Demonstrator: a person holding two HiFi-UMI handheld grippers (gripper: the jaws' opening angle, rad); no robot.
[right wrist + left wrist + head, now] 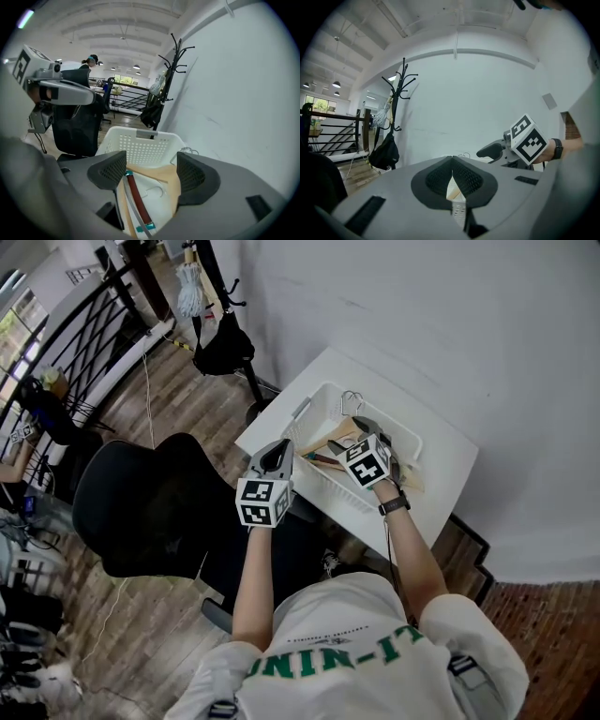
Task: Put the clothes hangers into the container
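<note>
Right gripper: I read jaws wide apart, empty.
Hangers: lying in container, below the open right jaws, untouched.
Left gripper: jaws together, empty.

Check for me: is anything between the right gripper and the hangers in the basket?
Nothing visible. The right gripper has its jaws open and looks down onto the wooden hangers and the red-padded hanger lying in the white basket, with only air between. The left gripper is off to the side, shut.
</note>
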